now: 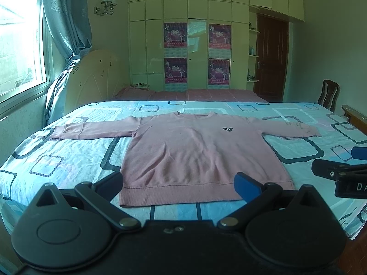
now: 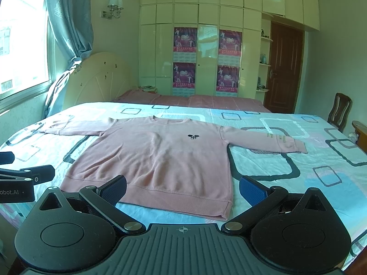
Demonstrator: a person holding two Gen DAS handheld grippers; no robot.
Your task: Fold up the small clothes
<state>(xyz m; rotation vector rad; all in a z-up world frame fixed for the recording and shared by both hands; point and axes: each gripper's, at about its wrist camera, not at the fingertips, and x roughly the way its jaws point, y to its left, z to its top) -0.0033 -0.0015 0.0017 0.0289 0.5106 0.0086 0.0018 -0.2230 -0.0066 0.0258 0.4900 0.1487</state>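
A pink long-sleeved sweatshirt [image 1: 195, 153] lies flat and face up on the bed, sleeves spread to both sides, collar at the far side, a small black emblem on the chest. It also shows in the right wrist view [image 2: 160, 155]. My left gripper [image 1: 181, 183] is open and empty, just above the near hem. My right gripper [image 2: 183, 190] is open and empty, over the hem's right corner. Each gripper shows at the edge of the other's view: the right one [image 1: 339, 167] and the left one [image 2: 20, 171].
The bed [image 1: 68, 155] has a light blue sheet with dark rounded squares. Behind it are a second bed with a pink cover [image 1: 195, 95], a cream headboard [image 1: 91, 75], white wardrobes with posters, a brown door and a wooden chair [image 1: 330, 94]. A window with curtains is at the left.
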